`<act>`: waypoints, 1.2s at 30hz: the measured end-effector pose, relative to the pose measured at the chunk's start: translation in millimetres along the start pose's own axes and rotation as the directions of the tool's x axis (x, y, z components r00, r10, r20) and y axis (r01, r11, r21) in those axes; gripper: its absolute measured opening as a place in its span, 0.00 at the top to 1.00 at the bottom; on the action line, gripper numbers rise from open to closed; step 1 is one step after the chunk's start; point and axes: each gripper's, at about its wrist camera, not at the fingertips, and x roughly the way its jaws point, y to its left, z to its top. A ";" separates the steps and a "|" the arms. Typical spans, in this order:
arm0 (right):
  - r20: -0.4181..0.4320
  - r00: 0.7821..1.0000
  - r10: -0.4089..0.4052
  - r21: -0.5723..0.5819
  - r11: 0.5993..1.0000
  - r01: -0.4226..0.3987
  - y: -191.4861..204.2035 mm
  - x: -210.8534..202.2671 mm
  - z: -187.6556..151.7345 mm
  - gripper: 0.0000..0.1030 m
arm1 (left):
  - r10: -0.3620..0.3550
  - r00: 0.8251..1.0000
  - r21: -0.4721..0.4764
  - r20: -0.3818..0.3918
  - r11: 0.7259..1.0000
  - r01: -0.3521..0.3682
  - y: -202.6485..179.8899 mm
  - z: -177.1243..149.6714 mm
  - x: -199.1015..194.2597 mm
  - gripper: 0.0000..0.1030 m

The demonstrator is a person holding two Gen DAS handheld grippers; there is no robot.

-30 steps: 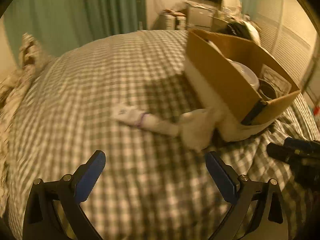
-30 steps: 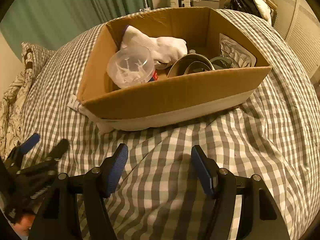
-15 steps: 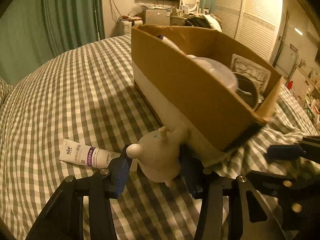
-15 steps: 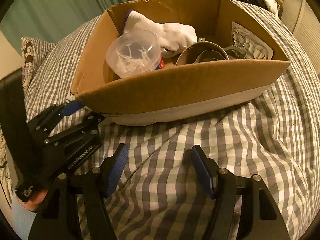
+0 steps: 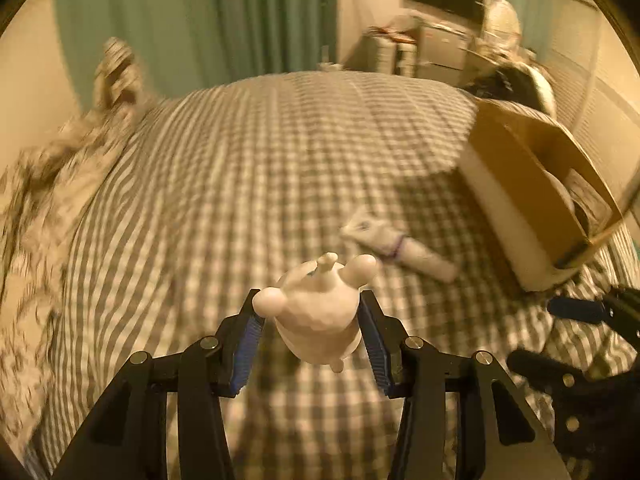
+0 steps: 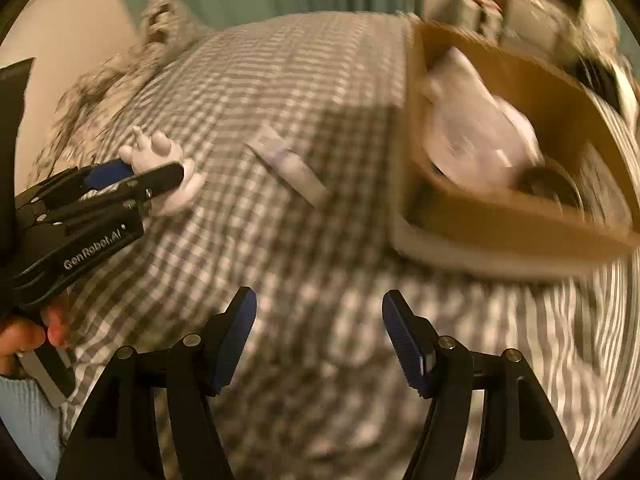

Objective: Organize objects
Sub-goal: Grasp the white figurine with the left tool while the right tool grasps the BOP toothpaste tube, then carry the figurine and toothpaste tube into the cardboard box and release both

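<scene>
My left gripper is shut on a white toy figure and holds it above the checked bed. It also shows in the right wrist view at the left, with the figure between its fingers. A white tube lies on the bed between the figure and the cardboard box; the tube and the box also show in the right wrist view. My right gripper is open and empty over the bed, and shows at the right edge of the left wrist view.
The box holds a clear plastic container, white cloth and a dark metal bowl. A patterned pillow lies at the bed's left. Green curtains and furniture stand behind. Both views are motion-blurred.
My left gripper closed on the toy figure beside the box, lifted it and swung left, away from the box. The right gripper view turned left, so the box now sits at the right.
</scene>
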 end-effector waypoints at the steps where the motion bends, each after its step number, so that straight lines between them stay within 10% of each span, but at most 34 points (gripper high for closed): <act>1: 0.006 1.000 -0.017 -0.035 0.999 0.017 6.3 5.0 8.3 0.37 | 0.006 1.000 -0.015 -0.004 1.000 -0.006 5.4 -1.4 0.9 0.53; 10: 0.023 0.994 -0.103 -0.274 0.956 0.106 43.6 89.5 79.6 0.37 | 0.055 0.998 -0.044 -0.020 0.997 -0.055 22.0 1.8 7.7 0.53; 17: -0.043 0.999 -0.008 -0.165 0.986 0.001 25.6 128.9 87.5 0.44 | 0.054 0.997 -0.045 -0.048 0.997 -0.056 21.0 -1.6 10.3 0.53; 20: -0.044 0.999 0.017 -0.139 0.990 -0.023 21.1 117.9 87.5 0.76 | 0.049 0.998 -0.043 -0.035 0.998 -0.050 17.3 1.2 0.0 0.53; 36: 0.295 0.952 0.085 -0.049 0.996 -0.074 -6.3 -77.7 45.5 0.77 | -0.096 0.984 0.092 0.150 0.992 0.083 -45.1 31.5 -112.9 0.53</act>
